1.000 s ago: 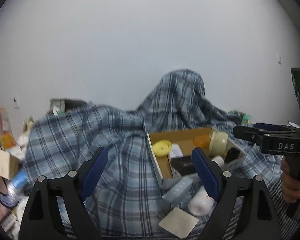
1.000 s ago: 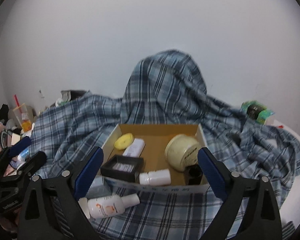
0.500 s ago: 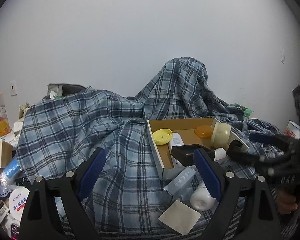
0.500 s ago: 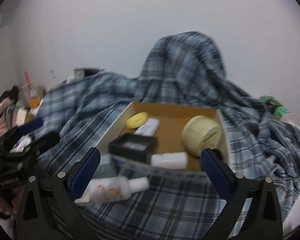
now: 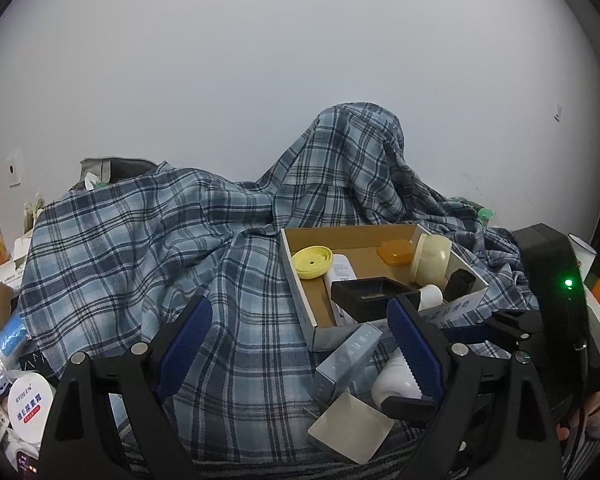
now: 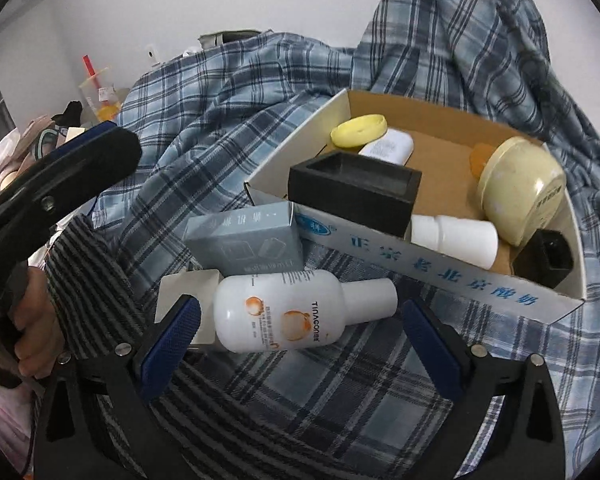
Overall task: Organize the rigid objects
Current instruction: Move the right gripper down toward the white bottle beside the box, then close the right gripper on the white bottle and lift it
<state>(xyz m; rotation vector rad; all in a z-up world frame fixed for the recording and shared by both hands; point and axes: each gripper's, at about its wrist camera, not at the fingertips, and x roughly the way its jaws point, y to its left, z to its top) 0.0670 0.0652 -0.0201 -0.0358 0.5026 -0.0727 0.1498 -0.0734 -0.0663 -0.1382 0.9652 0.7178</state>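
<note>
A cardboard box [image 6: 432,258] [image 5: 300,292] on plaid cloth holds a yellow lid [image 6: 359,131], a black tray [image 6: 354,186], a cream jar [image 6: 520,188], a small white bottle [image 6: 454,238] and a black cap [image 6: 548,258]. In front of it lie a white lotion bottle [image 6: 296,316] [image 5: 392,380], a grey carton [image 6: 246,240] [image 5: 346,356] and a flat white card [image 5: 350,432]. My right gripper [image 6: 296,340] is open, its fingers on either side of the lotion bottle. My left gripper [image 5: 300,344] is open and empty, left of the box.
Plaid cloth [image 5: 148,248] covers the surface and a tall hump [image 5: 356,160] behind the box. Clutter sits at the far left: a drink cup [image 6: 100,92], a round white tub [image 5: 28,402]. A white wall is behind.
My right gripper has dropped low and close to the lotion bottle, which now sits between its fingers. My left gripper has tilted down slightly. Nothing was grasped.
</note>
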